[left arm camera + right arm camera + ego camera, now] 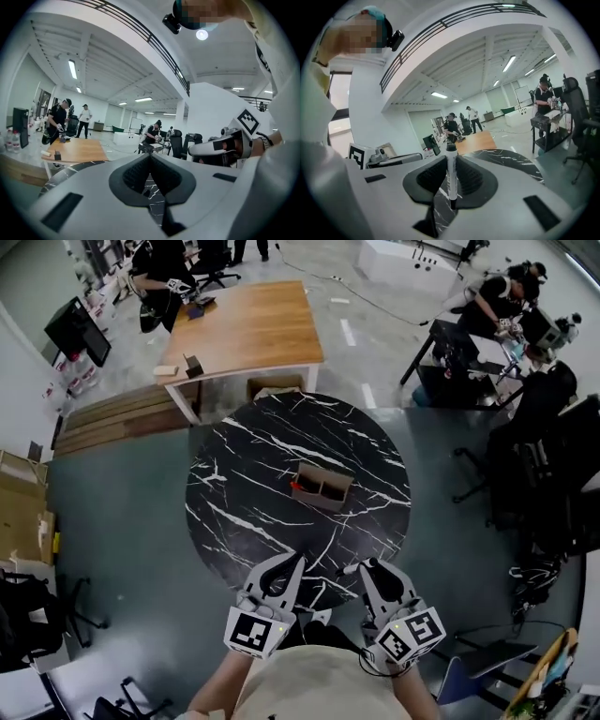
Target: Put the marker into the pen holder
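The round black marble table with white veins carries a brown two-compartment pen holder near its middle, well apart from every edge. A small red object touches the holder's left end; what it is cannot be made out.

Both grippers hang over the table's near edge, side by side, with their tips pointing toward the holder. The left gripper has its jaws together with nothing between them, and only the veined table top shows past the dark pads.

The right gripper is clamped on a white-barrelled marker with a black cap. The marker stands across the jaws, gripped at mid-barrel between the ribbed pads, with its capped end sticking out beyond them. It is well short of the holder, at the near edge of the table.

Beyond the table's far edge stands a light wooden desk
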Action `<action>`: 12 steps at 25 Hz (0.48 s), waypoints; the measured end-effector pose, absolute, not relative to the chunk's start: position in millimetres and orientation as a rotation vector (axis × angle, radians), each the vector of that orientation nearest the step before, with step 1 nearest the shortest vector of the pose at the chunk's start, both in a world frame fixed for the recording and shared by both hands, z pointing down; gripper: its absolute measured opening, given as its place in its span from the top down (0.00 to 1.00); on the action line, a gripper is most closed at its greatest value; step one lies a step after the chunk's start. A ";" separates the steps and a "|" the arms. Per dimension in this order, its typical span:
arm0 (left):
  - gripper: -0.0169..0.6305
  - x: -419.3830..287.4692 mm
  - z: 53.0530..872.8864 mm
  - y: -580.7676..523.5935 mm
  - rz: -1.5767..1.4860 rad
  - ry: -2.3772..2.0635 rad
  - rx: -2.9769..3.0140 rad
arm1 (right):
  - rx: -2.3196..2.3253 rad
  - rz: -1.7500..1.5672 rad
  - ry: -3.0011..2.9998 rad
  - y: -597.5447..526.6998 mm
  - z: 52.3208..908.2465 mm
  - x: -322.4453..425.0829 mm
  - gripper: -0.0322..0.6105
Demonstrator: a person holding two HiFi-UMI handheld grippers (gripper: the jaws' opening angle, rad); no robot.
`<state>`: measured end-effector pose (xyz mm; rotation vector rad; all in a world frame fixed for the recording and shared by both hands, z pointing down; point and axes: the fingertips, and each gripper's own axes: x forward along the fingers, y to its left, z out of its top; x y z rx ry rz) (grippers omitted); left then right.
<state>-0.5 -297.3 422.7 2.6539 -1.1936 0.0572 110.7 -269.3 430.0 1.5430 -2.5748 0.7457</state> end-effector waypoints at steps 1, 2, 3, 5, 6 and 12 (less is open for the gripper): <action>0.95 -0.5 423.5 -313.7 0.034 -1.169 2.665 | 1.548 0.708 -2.550 -286.7 432.2 108.5 0.83; 0.95 -1.9 427.2 -328.2 0.027 -1.145 2.668 | 1.549 0.669 -2.526 -303.5 435.3 106.4 0.83; 0.95 -4.9 433.4 -341.8 0.034 -1.124 2.665 | 1.551 0.630 -2.506 -320.3 439.4 104.6 0.83; 0.95 -12.5 447.7 -367.8 0.064 -1.091 2.652 | 1.564 0.572 -2.477 -353.8 447.8 102.7 0.83; 0.95 -15.5 452.9 -378.8 0.073 -1.078 2.644 | 1.573 0.561 -2.467 -368.6 450.8 102.6 0.83; 0.95 -25.6 475.4 -417.1 0.108 -1.033 2.588 | 1.589 0.534 -2.422 -434.1 477.8 103.3 0.83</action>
